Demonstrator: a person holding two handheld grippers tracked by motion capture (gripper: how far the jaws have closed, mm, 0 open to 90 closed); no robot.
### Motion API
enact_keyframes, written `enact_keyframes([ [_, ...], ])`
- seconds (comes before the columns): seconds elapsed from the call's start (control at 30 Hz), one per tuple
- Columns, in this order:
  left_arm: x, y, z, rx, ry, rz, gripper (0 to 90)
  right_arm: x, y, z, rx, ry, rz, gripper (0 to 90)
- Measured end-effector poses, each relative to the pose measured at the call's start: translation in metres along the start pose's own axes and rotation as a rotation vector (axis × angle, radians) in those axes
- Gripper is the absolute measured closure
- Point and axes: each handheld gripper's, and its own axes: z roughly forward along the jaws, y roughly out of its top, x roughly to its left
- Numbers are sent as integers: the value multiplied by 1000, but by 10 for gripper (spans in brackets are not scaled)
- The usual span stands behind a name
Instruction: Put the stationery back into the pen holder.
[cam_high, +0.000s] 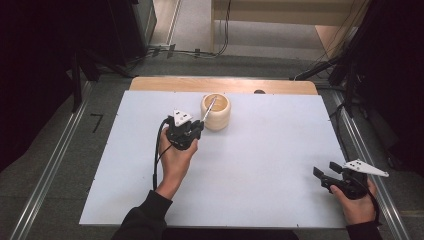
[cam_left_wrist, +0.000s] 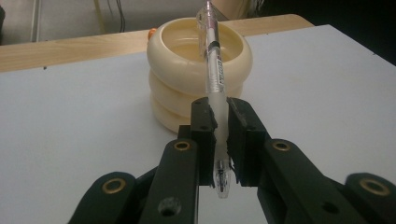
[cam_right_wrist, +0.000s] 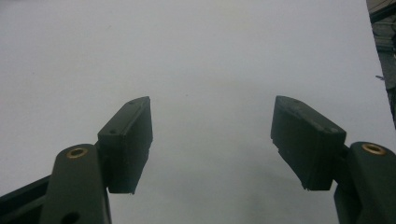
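Desk: white board over a pale wooden top, wood edge showing along the far side.

Left gripper, held in the left hand, sits left of centre, just near of the cup. Jaws pinching a pen low on its frosted grip. In the left gripper view the pen runs up and away from the jaws: clear barrel, dark band partway up, pinkish inner near the far end, writing tip poking out below the jaws toward the camera. Its far end reaches over the cup's open mouth; whether it touches the rim, cannot tell.

Cup: cream-coloured, round, wall formed of three stacked bulging rings, glossy, open top. Stands upright on the white board near the far edge, about mid-width. A small orange thing peeks out behind its rim; too little shows to identify.

Right gripper, in the right hand, is at the near right corner of the desk, well apart from the cup. Jaws spread wide, nothing between them, bare white board beneath in the right gripper view.
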Motion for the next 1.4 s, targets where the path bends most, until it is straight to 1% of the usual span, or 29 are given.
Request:
enact_keyframes([
  [0.23, 0, 4, 9, 16, 9, 0, 816, 0, 0, 0, 2, 2, -1, 283],
  [0.57, 1, 7, 12, 23, 14, 2, 816, 0, 0, 0, 4, 3, -2, 283],
  [0.7, 1, 9, 13, 23, 15, 1, 815, 0, 0, 1, 1, 3, -8, 283],
  [0.9, 1, 10, 13, 21, 16, 0, 815, 0, 0, 1, 4, 5, -2, 283],
  [1.4, 2, 12, 13, 11, 16, -11, 813, 0, -1, 2, 6, 5, -6, 283],
])
